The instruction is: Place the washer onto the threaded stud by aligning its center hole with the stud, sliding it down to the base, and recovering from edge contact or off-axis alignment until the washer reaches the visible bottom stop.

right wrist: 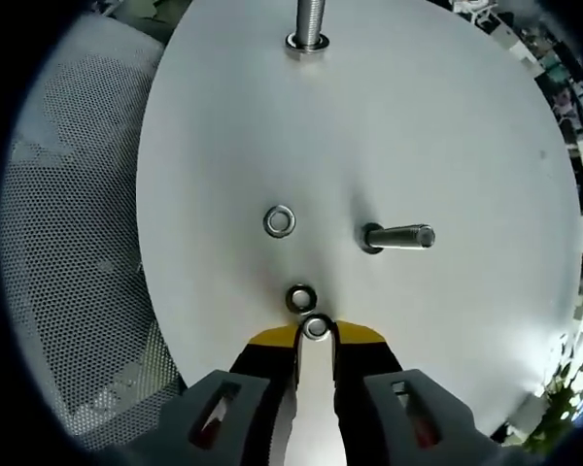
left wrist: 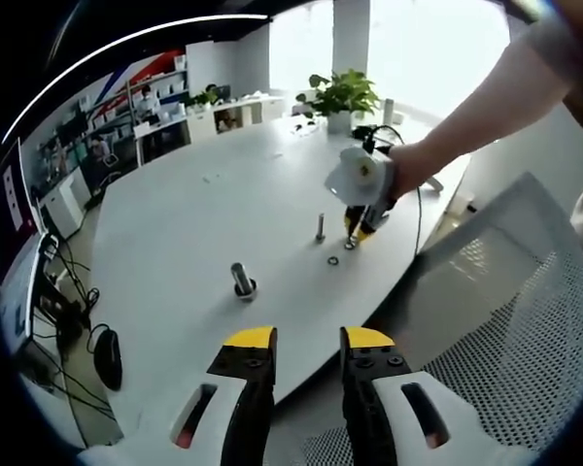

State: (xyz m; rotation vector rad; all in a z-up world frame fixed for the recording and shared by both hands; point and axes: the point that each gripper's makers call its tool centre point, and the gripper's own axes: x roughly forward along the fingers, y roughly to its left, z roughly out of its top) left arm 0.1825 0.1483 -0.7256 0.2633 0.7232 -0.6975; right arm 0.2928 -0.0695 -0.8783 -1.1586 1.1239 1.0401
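Note:
In the right gripper view my right gripper (right wrist: 317,330) is shut on a small silver washer (right wrist: 317,327), held edge-on between its yellow tips just above the white table (right wrist: 447,126). The thin threaded stud (right wrist: 400,236) stands ahead and to the right. A second washer (right wrist: 280,221) lies flat ahead, and a darker ring (right wrist: 300,297) lies right in front of the tips. In the left gripper view my left gripper (left wrist: 308,340) is open and holds nothing, back from the table edge. There the right gripper (left wrist: 352,241) is low beside the thin stud (left wrist: 320,227), with a ring (left wrist: 332,260) close by.
A thicker stud on a round base (left wrist: 243,280) (right wrist: 311,24) stands further along the table. A mesh chair (left wrist: 525,320) (right wrist: 68,243) sits against the table edge. A potted plant (left wrist: 345,95) stands at the far end, and a person's arm (left wrist: 476,107) reaches in.

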